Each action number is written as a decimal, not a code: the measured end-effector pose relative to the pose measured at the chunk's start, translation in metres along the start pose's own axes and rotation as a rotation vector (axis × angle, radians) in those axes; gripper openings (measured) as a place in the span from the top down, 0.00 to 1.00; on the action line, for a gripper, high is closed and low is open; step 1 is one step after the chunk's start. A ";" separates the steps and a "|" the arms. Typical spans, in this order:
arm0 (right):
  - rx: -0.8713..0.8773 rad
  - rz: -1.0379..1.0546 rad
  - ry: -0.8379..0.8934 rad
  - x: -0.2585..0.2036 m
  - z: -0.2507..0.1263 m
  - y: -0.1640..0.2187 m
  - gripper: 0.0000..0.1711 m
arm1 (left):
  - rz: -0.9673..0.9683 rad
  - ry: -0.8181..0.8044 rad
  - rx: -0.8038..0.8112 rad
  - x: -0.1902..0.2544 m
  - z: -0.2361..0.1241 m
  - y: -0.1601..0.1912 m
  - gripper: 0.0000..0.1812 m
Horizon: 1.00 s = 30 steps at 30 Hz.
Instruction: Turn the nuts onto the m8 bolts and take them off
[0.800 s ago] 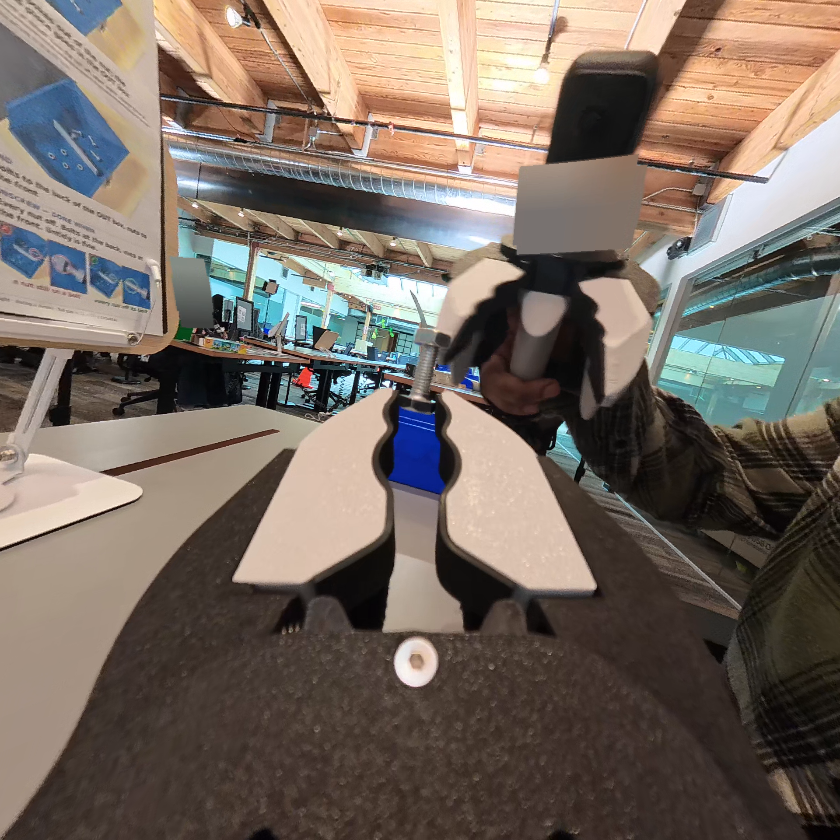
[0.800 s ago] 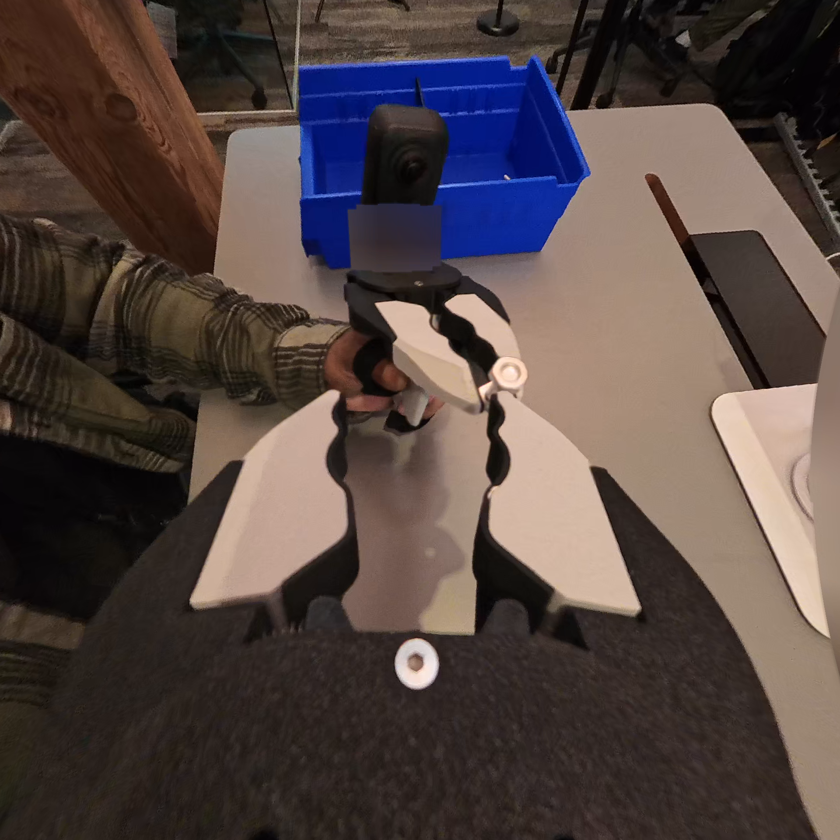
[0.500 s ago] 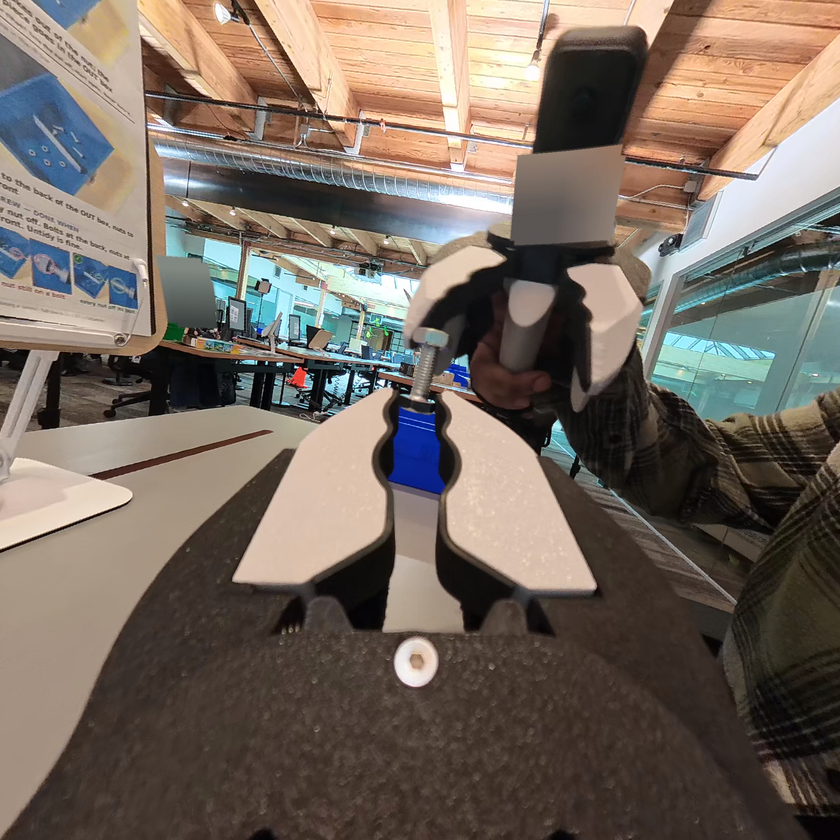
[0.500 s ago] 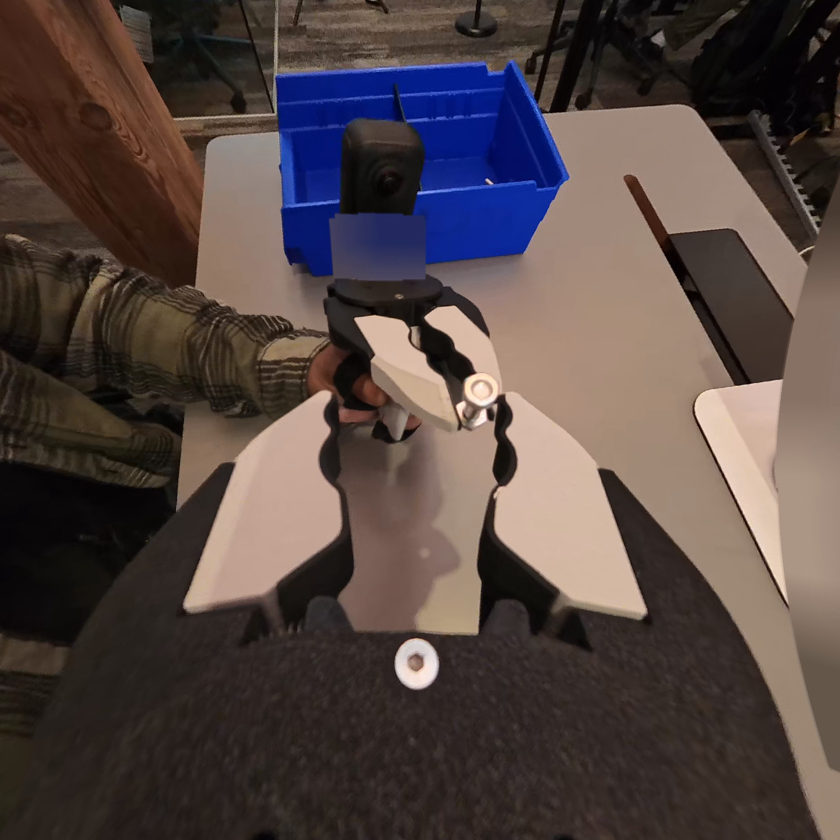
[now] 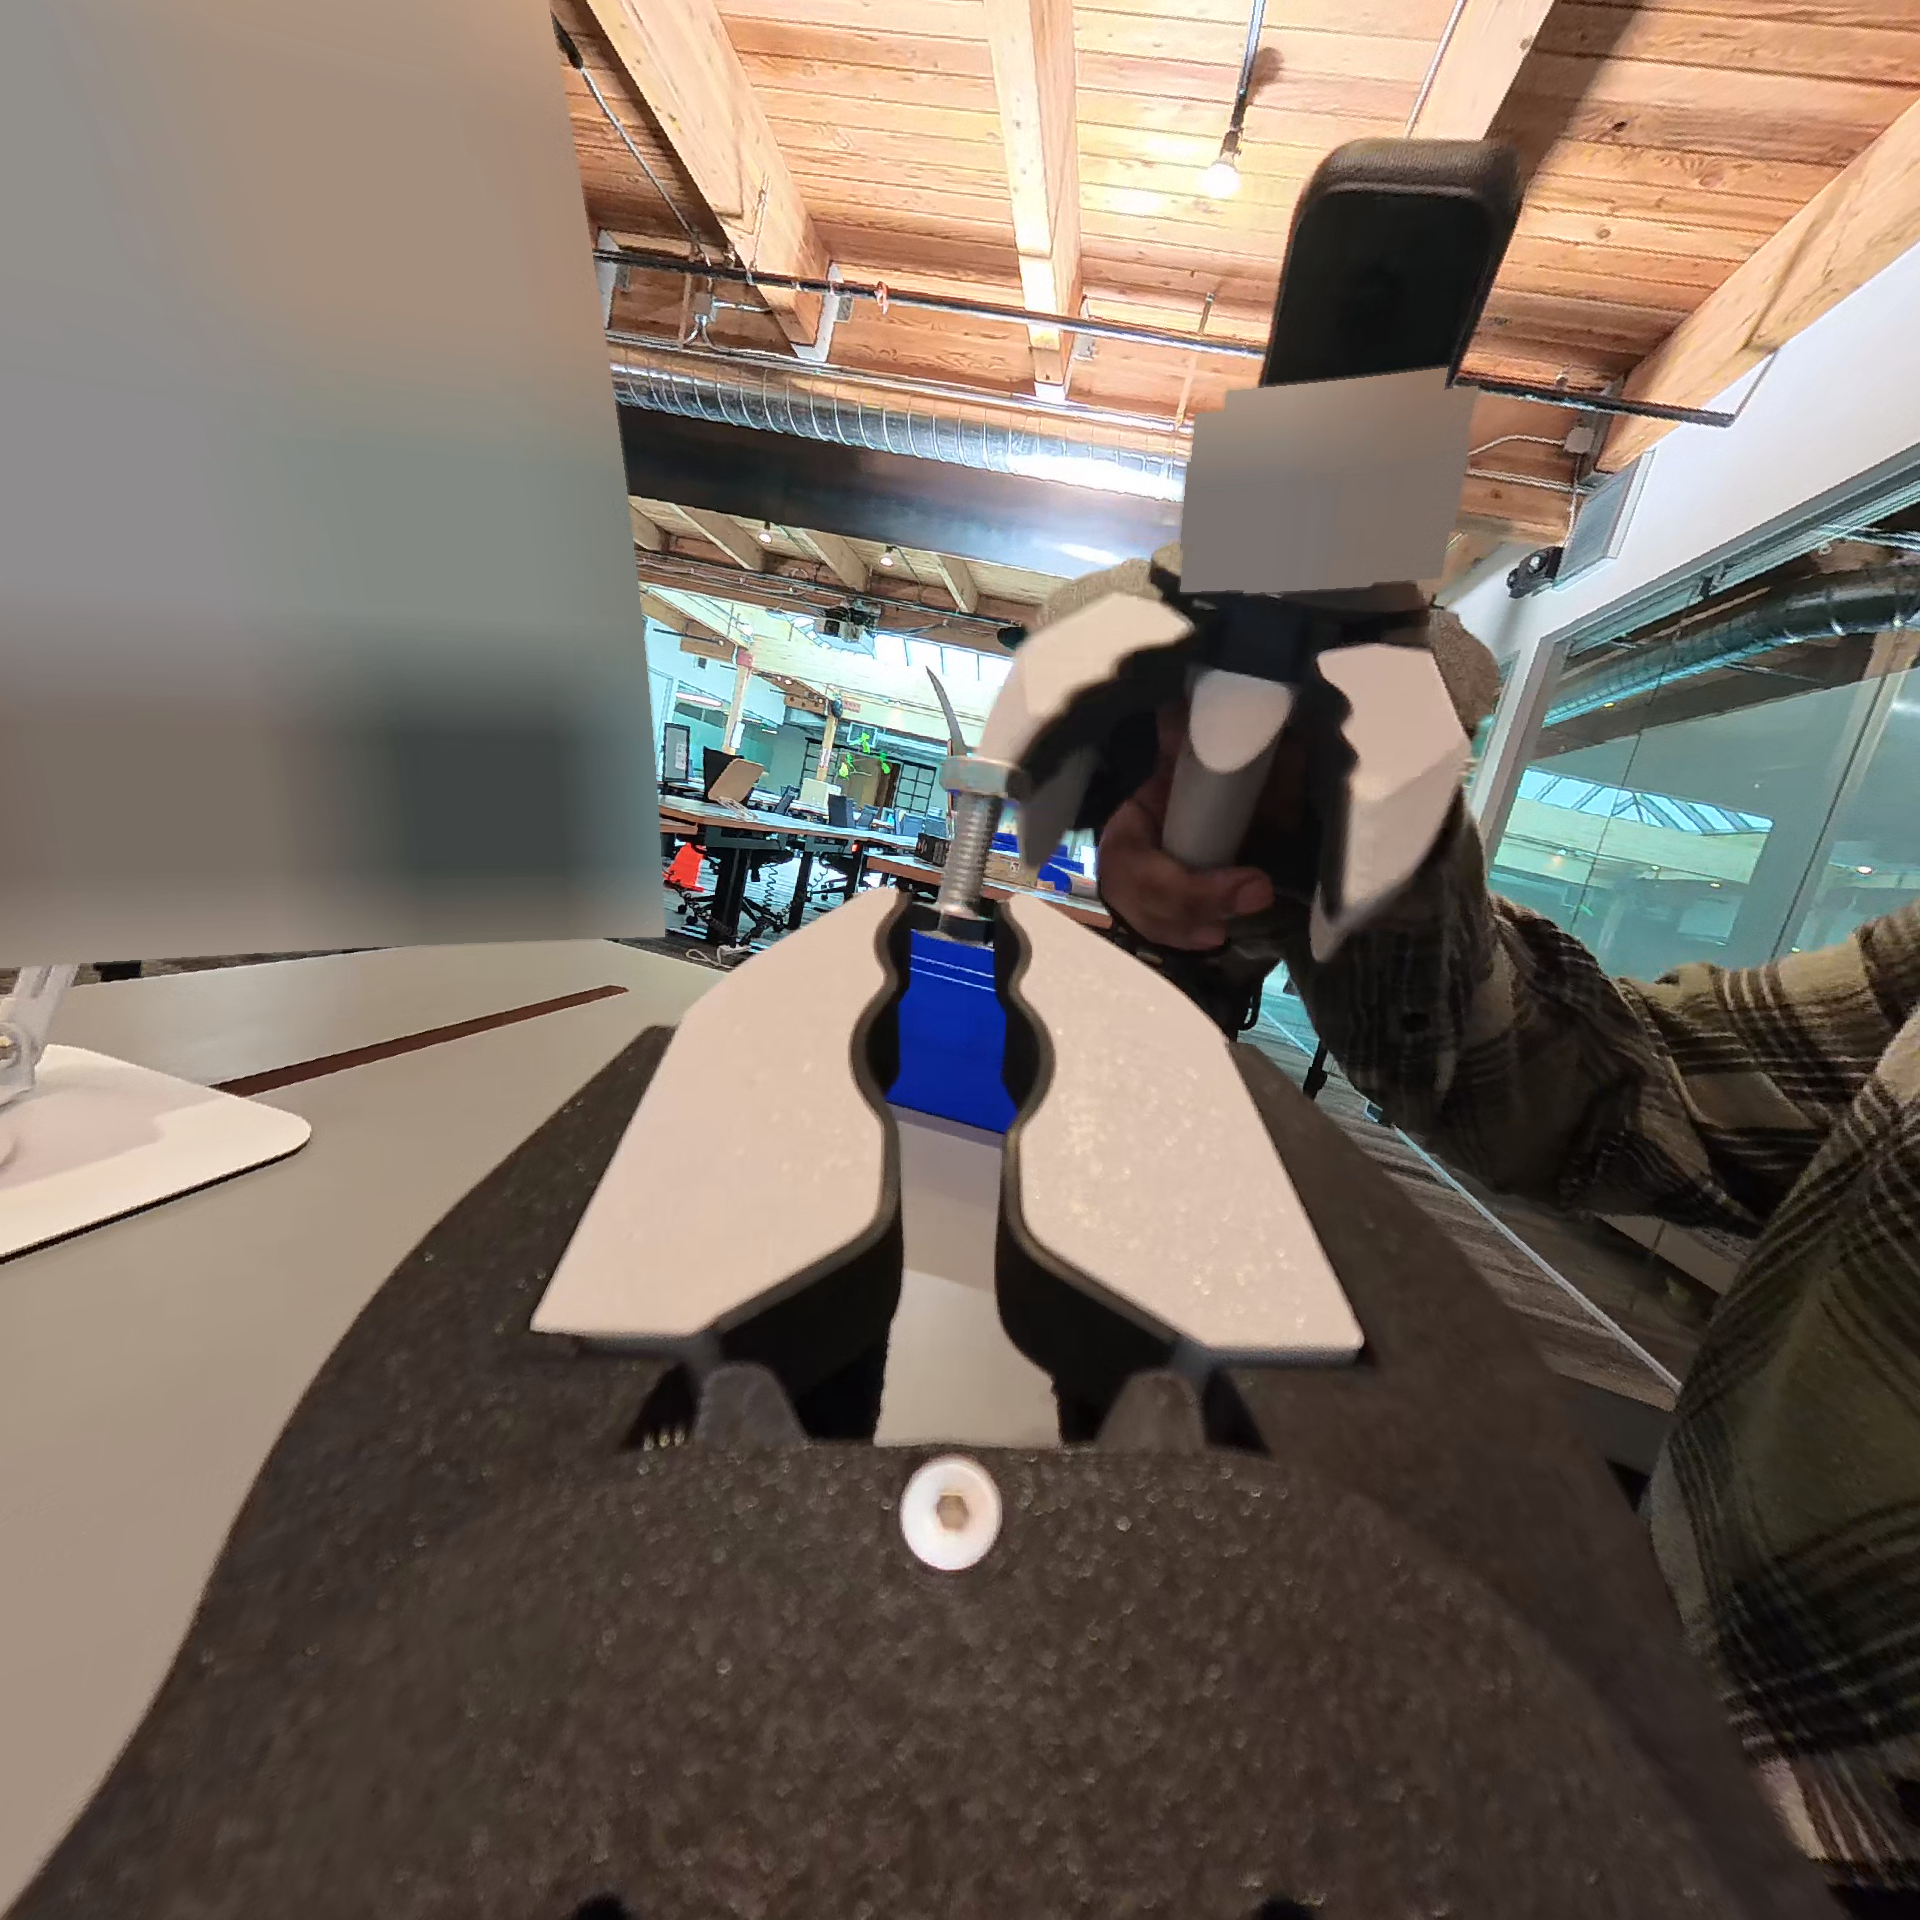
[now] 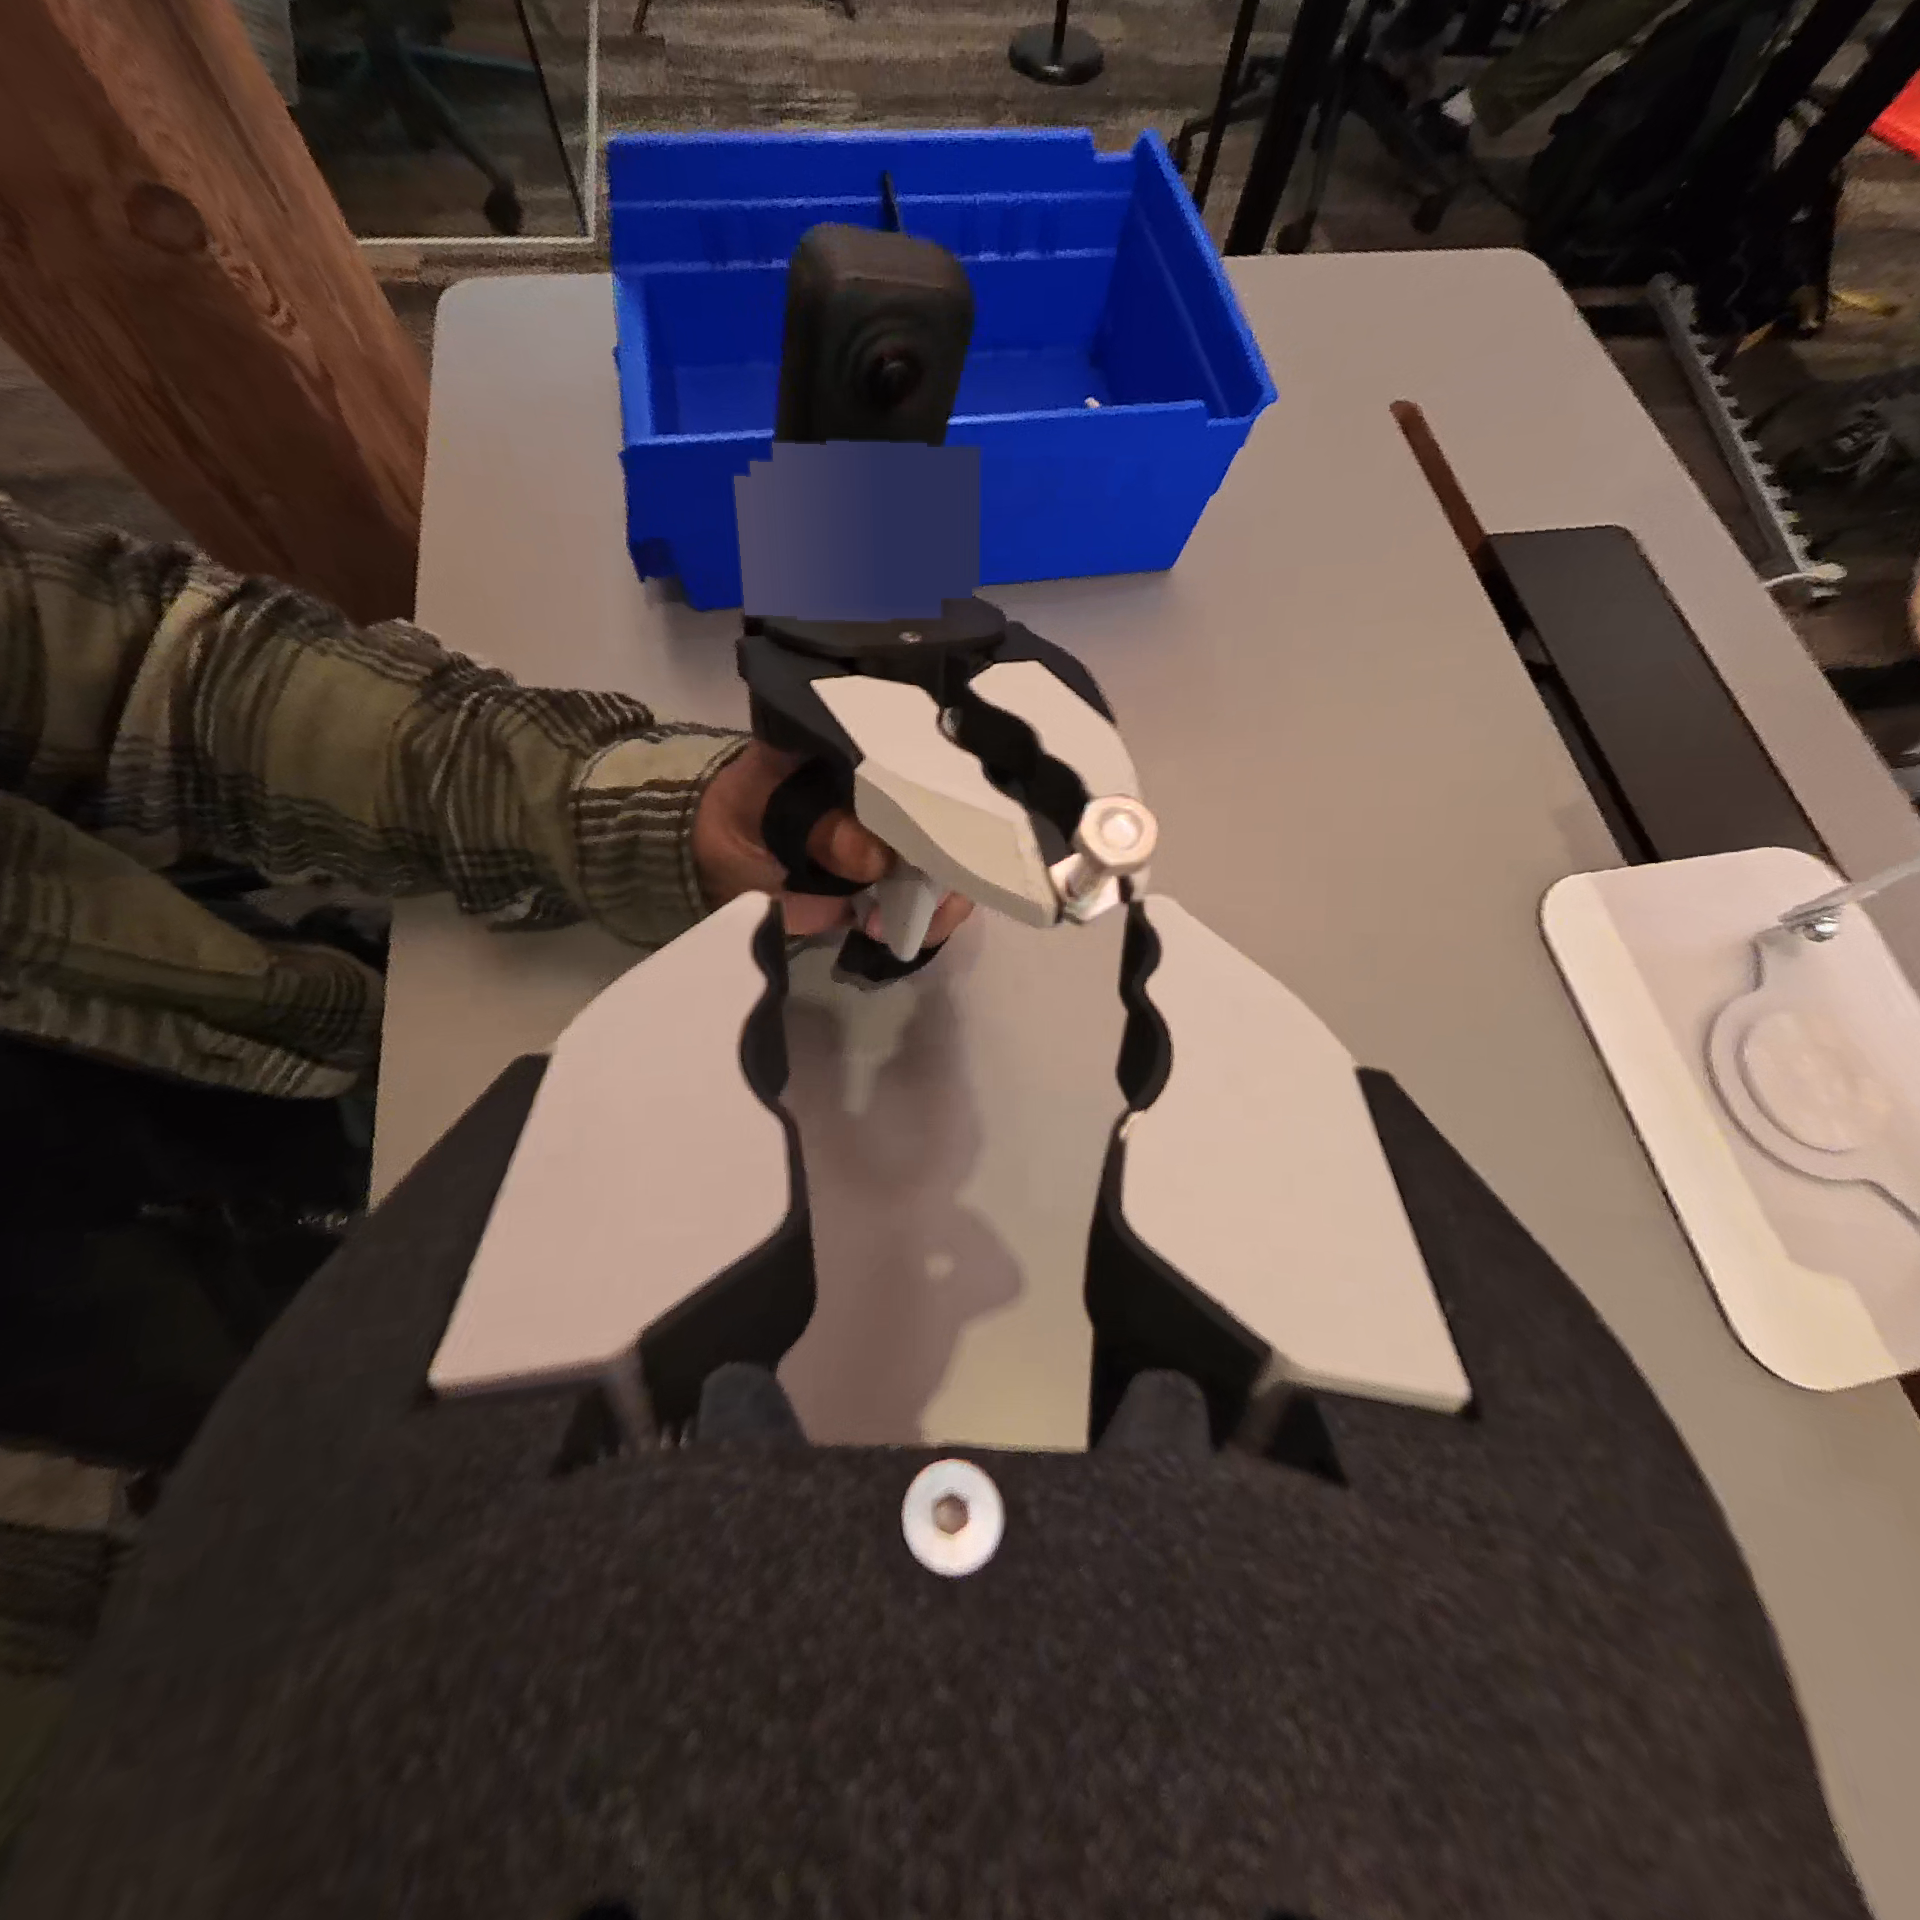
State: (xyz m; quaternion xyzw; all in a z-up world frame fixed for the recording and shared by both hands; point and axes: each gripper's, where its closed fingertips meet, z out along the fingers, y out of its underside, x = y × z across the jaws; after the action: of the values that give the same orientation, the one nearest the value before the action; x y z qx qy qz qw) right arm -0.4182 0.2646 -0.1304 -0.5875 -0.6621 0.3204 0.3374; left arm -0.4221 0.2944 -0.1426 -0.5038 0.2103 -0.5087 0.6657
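One bolt (image 5: 968, 847), two hand-held grippers.

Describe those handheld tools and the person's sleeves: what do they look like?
Each tool has two flat pale grey tongs with wavy black inner edges, set in a grainy black body with a white screw. A black rounded camera stands on top of the left tool, above a pale handle. The sleeves are olive plaid flannel.

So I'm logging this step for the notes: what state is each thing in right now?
Left gripper: shut on the bolt's lower end.
Bolt: upright, nut at its top end.
Nut: on the bolt, beside the right gripper's fingertip.
Right gripper: open, holding nothing.
Blue bin: open-topped, standing on the table.
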 end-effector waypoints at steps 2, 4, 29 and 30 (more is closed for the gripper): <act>0.023 -0.007 0.034 0.008 -0.002 -0.007 0.63 | -0.001 0.008 -0.005 0.002 0.002 0.002 0.92; 0.034 -0.007 0.011 0.009 0.003 -0.012 0.62 | -0.002 0.015 -0.009 0.003 0.003 0.003 0.92; 0.041 0.015 -0.004 -0.001 0.008 -0.004 0.60 | -0.005 0.011 -0.016 0.002 0.002 0.005 0.92; 0.031 0.004 0.002 -0.003 0.005 0.000 0.63 | -0.004 0.006 -0.013 0.001 0.002 0.004 0.92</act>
State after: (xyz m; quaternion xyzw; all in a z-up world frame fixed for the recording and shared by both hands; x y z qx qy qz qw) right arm -0.4224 0.2612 -0.1335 -0.5841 -0.6554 0.3306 0.3464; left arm -0.4185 0.2940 -0.1449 -0.5069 0.2144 -0.5102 0.6609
